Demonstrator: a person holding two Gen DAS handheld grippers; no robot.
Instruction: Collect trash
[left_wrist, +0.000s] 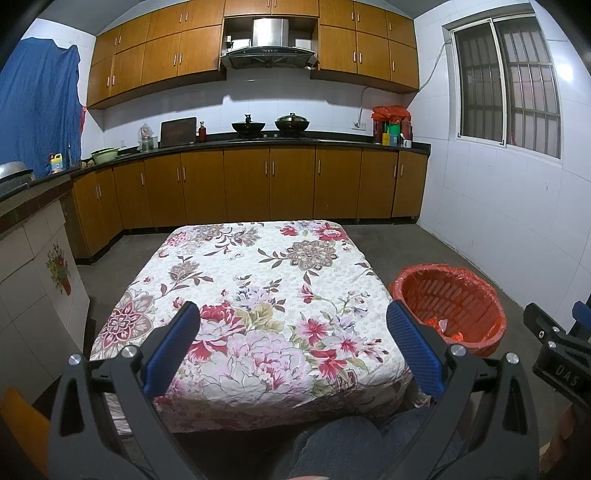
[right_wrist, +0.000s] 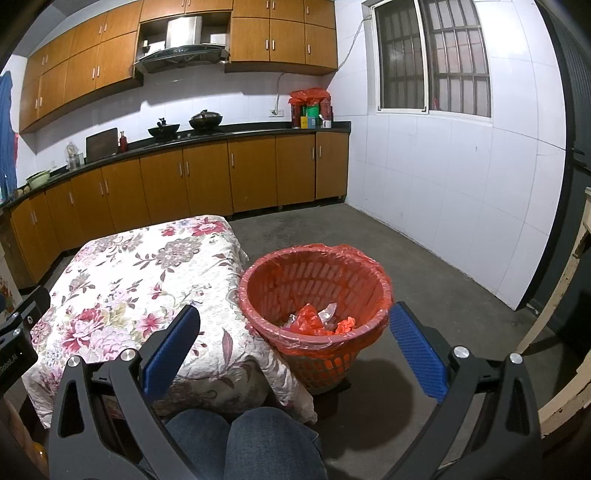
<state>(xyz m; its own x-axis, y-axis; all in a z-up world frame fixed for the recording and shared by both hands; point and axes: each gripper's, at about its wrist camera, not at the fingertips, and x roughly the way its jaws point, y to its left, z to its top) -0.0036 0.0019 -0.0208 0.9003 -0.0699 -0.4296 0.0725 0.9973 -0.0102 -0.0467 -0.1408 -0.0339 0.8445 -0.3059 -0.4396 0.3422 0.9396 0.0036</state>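
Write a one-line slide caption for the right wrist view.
Open right gripper above red-lined trash basket holding crumpled wrappers, beside the floral-covered table.

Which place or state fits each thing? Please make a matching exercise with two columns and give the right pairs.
1. trash basket
2. left gripper
3. crumpled wrappers
4. two woks

a. open, above the floral tablecloth
b. on the stove, by the far wall
c. on the floor, beside the table
d. at the bottom of the basket

Pairs: 1-c, 2-a, 3-d, 4-b
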